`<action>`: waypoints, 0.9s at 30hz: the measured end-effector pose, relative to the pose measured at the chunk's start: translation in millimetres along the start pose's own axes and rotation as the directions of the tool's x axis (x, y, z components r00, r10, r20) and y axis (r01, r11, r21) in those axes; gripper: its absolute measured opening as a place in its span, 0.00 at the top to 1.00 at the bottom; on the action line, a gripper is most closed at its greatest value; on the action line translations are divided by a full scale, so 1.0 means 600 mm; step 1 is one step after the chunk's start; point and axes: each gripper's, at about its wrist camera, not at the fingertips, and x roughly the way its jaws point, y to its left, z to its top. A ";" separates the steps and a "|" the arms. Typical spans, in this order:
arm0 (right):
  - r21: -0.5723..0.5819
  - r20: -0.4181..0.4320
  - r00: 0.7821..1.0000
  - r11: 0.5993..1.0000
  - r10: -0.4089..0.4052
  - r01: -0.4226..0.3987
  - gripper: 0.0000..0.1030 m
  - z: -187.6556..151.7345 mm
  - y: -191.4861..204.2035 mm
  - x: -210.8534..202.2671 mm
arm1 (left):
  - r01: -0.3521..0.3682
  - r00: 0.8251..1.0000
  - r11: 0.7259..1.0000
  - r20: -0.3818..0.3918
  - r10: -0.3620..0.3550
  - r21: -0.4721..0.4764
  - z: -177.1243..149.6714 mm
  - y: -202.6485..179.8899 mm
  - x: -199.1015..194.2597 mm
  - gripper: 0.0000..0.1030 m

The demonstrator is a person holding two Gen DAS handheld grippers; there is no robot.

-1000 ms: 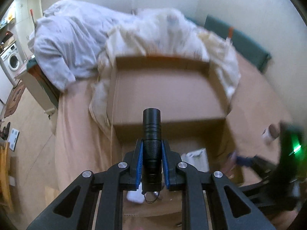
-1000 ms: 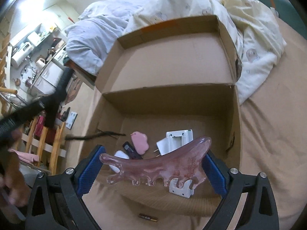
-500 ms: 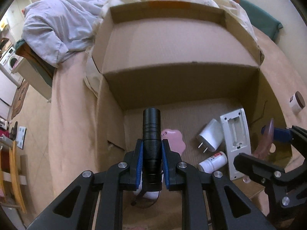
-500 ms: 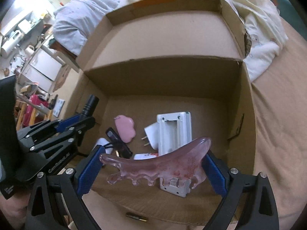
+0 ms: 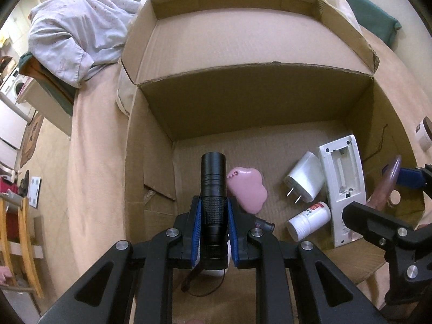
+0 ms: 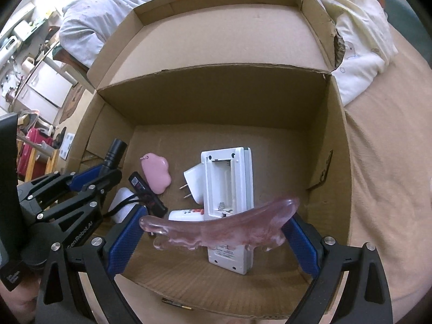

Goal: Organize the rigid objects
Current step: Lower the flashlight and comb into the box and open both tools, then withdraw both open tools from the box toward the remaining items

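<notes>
Over the box's near edge, the left gripper clamps a flashlight, the right gripper a pink comb, poised for dropping inside.

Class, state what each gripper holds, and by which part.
Left gripper: black flashlight, clamped at its rear body. Right gripper: pink comb-shaped scraper, clamped by its two ends.

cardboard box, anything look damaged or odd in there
Yes: the cardboard box has a torn, ragged right flap edge, and the white device lies face down with its battery compartment open, no cover or batteries.
</notes>
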 end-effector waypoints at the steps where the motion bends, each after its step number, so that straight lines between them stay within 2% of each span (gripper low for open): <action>1: 0.002 0.000 1.000 1.000 -0.002 0.002 0.00 0.000 -0.001 -0.001 | 0.000 1.000 1.000 0.000 0.000 0.000 0.000 -0.001 -0.001 0.84; 6: 0.018 0.050 0.999 1.000 -0.009 0.008 0.00 0.003 -0.005 -0.020 | -0.004 1.000 1.000 0.000 0.004 0.002 -0.001 -0.002 -0.001 0.84; 7: 0.021 0.063 0.998 1.000 -0.008 0.007 0.00 0.004 -0.006 -0.026 | -0.005 1.000 1.000 0.003 0.005 0.002 -0.001 -0.002 -0.004 0.80; 9: 0.032 0.080 0.997 0.999 -0.007 0.004 0.00 0.006 -0.009 -0.034 | -0.001 1.000 1.000 0.018 0.001 0.009 -0.001 -0.003 -0.011 0.55; 10: 0.037 0.082 0.997 0.999 -0.005 0.002 0.00 0.006 -0.011 -0.037 | 0.006 1.000 1.000 0.028 -0.007 0.011 0.000 -0.003 -0.016 0.33; 11: 0.041 0.083 0.996 0.999 -0.005 0.002 0.00 0.006 -0.012 -0.039 | 0.017 0.999 1.000 0.041 -0.017 0.011 0.000 -0.004 -0.022 0.26; 12: 0.044 0.088 0.996 0.999 -0.007 0.003 0.00 0.006 -0.013 -0.042 | 0.026 0.998 1.000 0.054 -0.027 0.015 0.000 -0.006 -0.031 0.25; 16: 0.043 0.109 0.994 0.999 -0.012 0.007 0.00 0.006 -0.014 -0.056 | 0.021 0.996 0.999 0.090 -0.025 0.040 -0.003 -0.015 -0.053 0.09; 21: 0.058 0.117 0.993 0.998 -0.012 0.005 0.00 0.003 -0.019 -0.066 | 0.023 0.996 0.998 0.087 -0.028 0.061 -0.006 -0.018 -0.069 0.07; 27: 0.082 0.152 0.988 0.996 0.008 -0.021 0.00 0.009 -0.019 -0.086 | 0.065 0.996 0.998 0.070 -0.064 -0.013 -0.008 0.010 -0.098 0.07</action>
